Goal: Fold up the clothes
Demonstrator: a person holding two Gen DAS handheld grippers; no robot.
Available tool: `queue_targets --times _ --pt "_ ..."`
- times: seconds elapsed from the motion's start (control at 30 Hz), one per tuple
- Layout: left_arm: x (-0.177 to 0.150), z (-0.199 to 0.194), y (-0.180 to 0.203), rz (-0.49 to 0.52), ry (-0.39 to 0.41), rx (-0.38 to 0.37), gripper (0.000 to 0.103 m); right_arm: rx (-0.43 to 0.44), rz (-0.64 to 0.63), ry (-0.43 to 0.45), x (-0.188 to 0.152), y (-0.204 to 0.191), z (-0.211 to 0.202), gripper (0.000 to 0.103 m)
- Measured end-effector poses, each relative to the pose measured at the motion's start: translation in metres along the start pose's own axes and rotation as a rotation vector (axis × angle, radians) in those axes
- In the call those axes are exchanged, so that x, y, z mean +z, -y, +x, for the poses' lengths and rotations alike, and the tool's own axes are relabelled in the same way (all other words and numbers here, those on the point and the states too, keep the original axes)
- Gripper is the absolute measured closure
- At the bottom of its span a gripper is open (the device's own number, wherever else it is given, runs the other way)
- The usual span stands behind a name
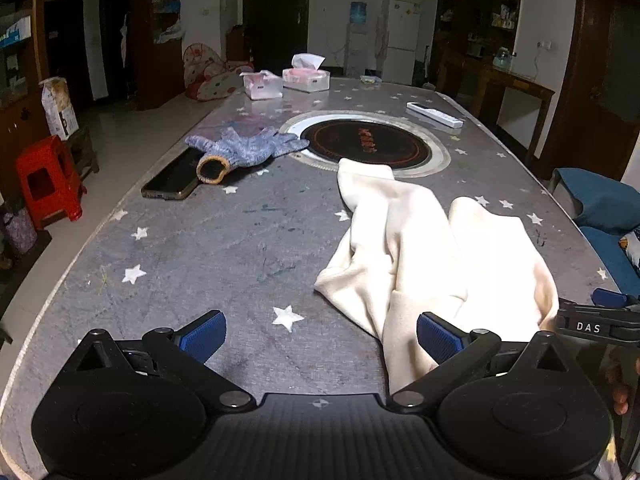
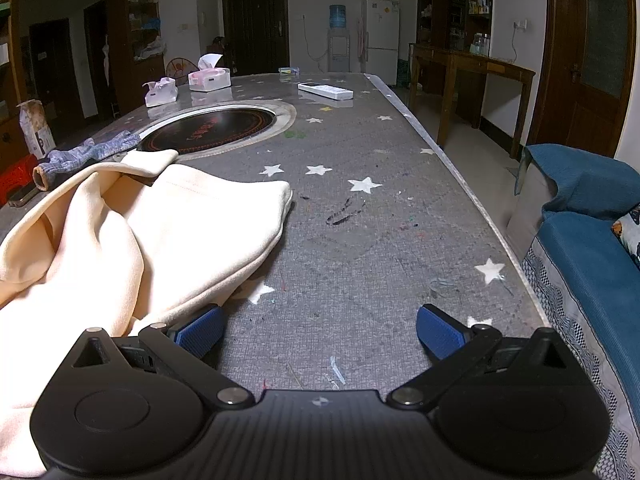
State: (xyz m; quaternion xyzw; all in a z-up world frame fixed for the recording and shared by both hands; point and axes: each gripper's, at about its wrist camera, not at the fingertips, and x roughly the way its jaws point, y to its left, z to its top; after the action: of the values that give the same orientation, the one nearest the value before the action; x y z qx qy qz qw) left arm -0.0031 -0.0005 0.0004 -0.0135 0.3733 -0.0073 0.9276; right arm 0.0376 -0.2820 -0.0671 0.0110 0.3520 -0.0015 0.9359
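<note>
Cream garment (image 1: 424, 248), crumpled and partly bunched, lies on the grey star-print table (image 1: 224, 248) near its front edge, one narrow end reaching up to the rim of the round black cooktop (image 1: 364, 144) set into the tabletop. Left gripper (image 1: 320, 336) hovers low over the table, fingers spread wide apart, nothing between them; its right blue pad (image 1: 438, 338) sits just at the garment's near fold, contact unclear. Right gripper (image 2: 320, 334) also has fingers wide apart, empty; its left pad (image 2: 202, 332) is just beside the garment's lower edge, bare table between the fingers. In the left view the right gripper's black body shows at the far right edge, by the cloth. Blue knit glove (image 1: 244, 150) lies left of the cooktop, its cuff resting on a dark phone (image 1: 172, 180). Two tissue boxes (image 1: 306, 78) and a white remote (image 1: 434, 114) sit further back. Blue sofa (image 2: 592, 232) stands right of the table, red stool (image 1: 48, 180) on the floor to the left.
</note>
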Motion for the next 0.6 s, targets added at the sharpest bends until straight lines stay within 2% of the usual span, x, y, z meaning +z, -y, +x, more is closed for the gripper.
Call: queue_targets --times 0.23,0.6 --pt "-0.004 -0.006 0.001 0.012 0.02 0.005 0.0 0.005 0.013 0.002 -0.004 0.0 -0.007 0.0" --pt "-0.009 -0.019 0.007 0.037 0.05 0.011 0.0 0.055 0.056 0.069 -0.01 0.001 -0.06 0.0"
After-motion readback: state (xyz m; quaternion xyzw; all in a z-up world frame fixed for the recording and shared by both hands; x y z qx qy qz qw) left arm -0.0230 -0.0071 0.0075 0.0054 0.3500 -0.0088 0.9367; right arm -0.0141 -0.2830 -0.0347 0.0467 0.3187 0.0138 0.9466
